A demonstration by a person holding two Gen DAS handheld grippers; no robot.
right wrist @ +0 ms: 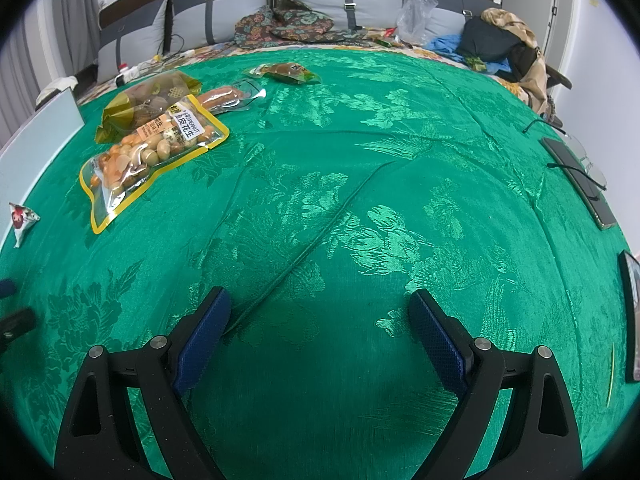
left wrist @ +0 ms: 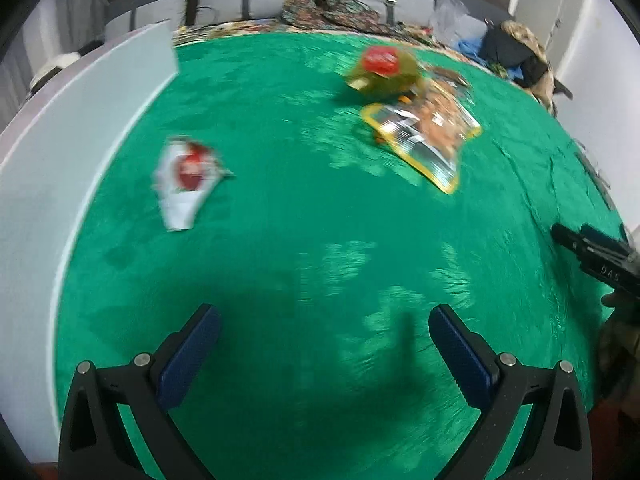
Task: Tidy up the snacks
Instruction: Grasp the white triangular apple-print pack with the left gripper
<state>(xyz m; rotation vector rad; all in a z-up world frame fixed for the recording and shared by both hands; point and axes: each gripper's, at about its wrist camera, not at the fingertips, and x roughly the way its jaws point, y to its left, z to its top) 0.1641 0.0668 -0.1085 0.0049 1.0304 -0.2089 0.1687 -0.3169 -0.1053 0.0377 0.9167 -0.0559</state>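
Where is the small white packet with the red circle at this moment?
The small white packet lies alone on the green cloth, left in both views, near the white board and apart from the peanut bag.

Bed under green cloth (right wrist: pixel 360 184): peanut bag (right wrist: pixel 152 160), olive pouch (right wrist: pixel 148 100), sausage pack (right wrist: pixel 228 96), small white packet (right wrist: pixel 22 218), phone (right wrist: pixel 580 180).

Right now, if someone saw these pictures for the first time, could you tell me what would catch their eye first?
The shiny green cloth fills nearly both views. On it, toward the far left in the right wrist view, lies a yellow-edged peanut bag overlapping an olive-gold bag, with a small white-and-red packet apart, nearer the white board. In front, each gripper's blue-padded fingers stand wide open over bare cloth, holding nothing.
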